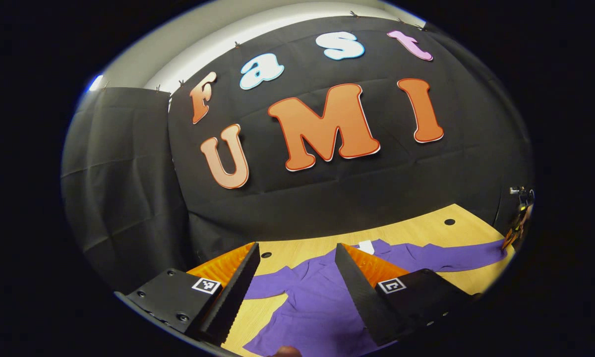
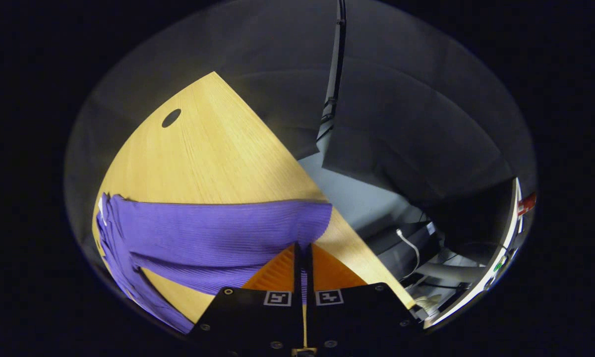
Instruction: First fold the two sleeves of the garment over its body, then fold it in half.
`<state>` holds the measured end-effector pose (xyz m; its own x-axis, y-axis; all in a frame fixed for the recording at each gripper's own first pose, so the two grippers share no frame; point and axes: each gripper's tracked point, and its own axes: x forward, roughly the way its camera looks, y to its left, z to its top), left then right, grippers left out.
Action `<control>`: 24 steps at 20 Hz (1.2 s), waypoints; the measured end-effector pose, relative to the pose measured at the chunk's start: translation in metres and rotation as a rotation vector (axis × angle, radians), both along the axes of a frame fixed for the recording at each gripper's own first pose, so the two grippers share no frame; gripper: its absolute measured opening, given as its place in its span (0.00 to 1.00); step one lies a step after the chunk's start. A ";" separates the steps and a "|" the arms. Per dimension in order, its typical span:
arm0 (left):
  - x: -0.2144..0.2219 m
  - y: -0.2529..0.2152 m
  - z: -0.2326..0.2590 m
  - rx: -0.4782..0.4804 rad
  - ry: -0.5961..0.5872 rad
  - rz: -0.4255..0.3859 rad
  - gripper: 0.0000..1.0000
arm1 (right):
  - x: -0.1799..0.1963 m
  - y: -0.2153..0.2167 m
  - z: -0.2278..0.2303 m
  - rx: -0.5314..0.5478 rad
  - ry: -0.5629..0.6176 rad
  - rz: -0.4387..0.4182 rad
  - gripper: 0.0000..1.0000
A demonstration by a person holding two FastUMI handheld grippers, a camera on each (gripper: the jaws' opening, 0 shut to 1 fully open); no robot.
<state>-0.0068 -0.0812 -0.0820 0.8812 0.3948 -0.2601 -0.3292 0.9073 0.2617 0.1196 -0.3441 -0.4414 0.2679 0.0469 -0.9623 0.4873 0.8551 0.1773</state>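
Left gripper: its 2 fingers stand wide apart, holding nothing, raised above the wooden table. Seen between and beyond them, the purple garment lies flat on the table, collar toward the booth wall, 1 sleeve stretched out toward the table's right edge, where the other gripper shows at the sleeve's end.

Right gripper: its 2 fingers are drawn together on the cuff of that sleeve, a thin strip of purple fabric caught between them. The sleeve runs leftward across the table toward the garment's body, near the table's corner edge.
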 end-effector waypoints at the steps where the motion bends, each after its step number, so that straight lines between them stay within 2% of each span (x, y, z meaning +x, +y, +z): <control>1: 0.000 0.006 -0.001 0.000 0.001 -0.001 0.99 | 0.005 0.005 0.011 0.009 -0.022 -0.006 0.03; 3: 0.002 0.022 -0.002 -0.007 -0.007 -0.015 0.99 | 0.012 0.011 0.036 -0.010 -0.078 0.004 0.03; 6: 0.012 0.044 -0.007 -0.037 -0.016 -0.051 0.99 | 0.024 0.049 0.089 0.054 -0.149 -0.013 0.03; 8: 0.018 0.064 -0.009 -0.064 -0.020 -0.096 0.99 | 0.024 0.070 0.125 0.031 -0.206 0.004 0.03; 14: 0.017 0.126 -0.025 -0.160 -0.029 -0.108 0.99 | 0.021 0.179 0.208 0.073 -0.309 0.099 0.03; 16: 0.015 0.148 -0.028 -0.195 -0.034 -0.093 0.99 | 0.023 0.214 0.228 0.085 -0.328 0.144 0.03; 24: -0.003 0.215 -0.036 -0.196 -0.033 -0.012 0.99 | 0.049 0.371 0.291 0.115 -0.411 0.411 0.03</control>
<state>-0.0100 0.1341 -0.1183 0.8946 0.3292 -0.3021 -0.3239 0.9436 0.0691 0.1684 0.0272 -0.1508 0.5552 0.3230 -0.7664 -0.0077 0.9234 0.3837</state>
